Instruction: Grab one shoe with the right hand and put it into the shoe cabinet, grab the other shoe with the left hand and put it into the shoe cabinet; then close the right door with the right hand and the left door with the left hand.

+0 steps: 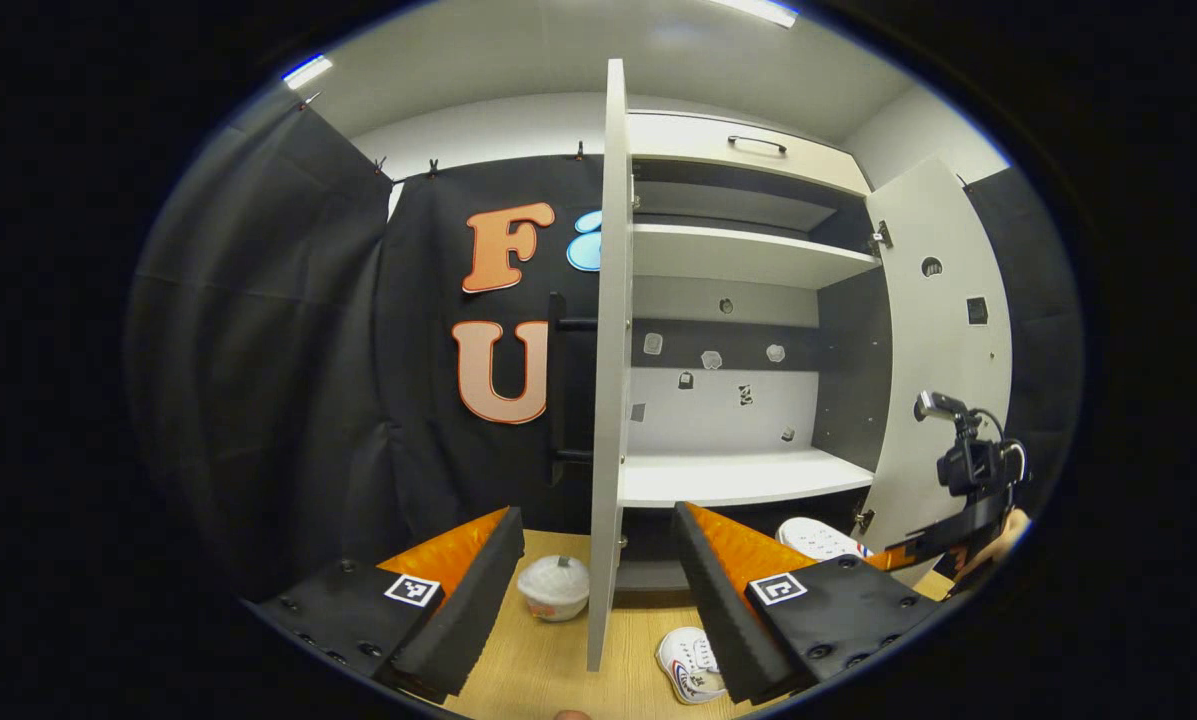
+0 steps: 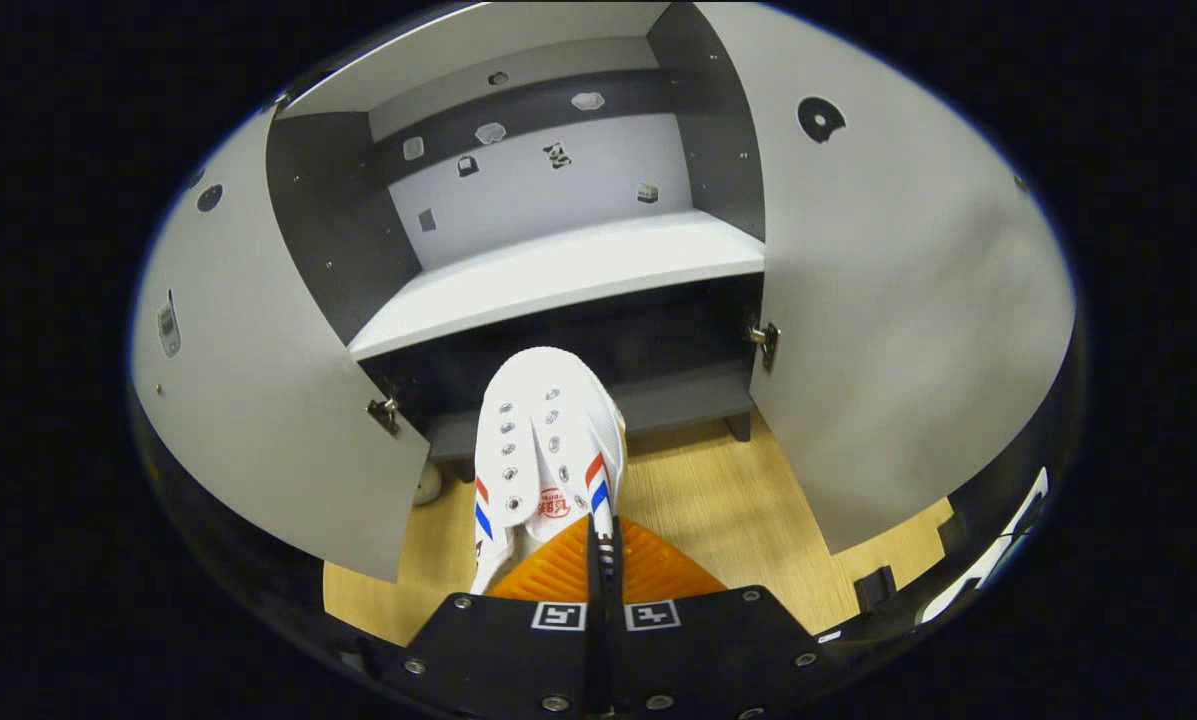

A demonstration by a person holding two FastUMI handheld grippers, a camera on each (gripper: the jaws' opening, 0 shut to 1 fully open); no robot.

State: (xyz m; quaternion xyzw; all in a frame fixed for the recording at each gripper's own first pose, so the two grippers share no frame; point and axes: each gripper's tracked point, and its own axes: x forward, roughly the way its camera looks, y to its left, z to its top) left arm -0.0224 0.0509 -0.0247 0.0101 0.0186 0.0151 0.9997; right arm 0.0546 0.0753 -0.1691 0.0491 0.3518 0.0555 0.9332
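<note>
Right tool (image 2: pixel 603 545): fingers closed together on the side wall of a white shoe (image 2: pixel 543 440), toe pointing into the shoe cabinet (image 2: pixel 558 270). Both doors stand open. Wooden counter (image 2: pixel 718 500) beneath; bottom compartment dark.

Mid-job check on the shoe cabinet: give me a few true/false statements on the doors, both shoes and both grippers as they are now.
1. Both cabinet doors, the left door and the right door, stand open. True.
2. The right gripper holds a shoe, toe pointing at the cabinet. True.
3. That shoe already rests on the white shelf. False: it is in front of the cabinet, below that shelf's level, held by the gripper.
4. The left gripper is shut on the other shoe. False: it is open, and the shoe lies on the wooden floor.
5. A white bowl-like container sits on the floor near the left door. True.
</note>
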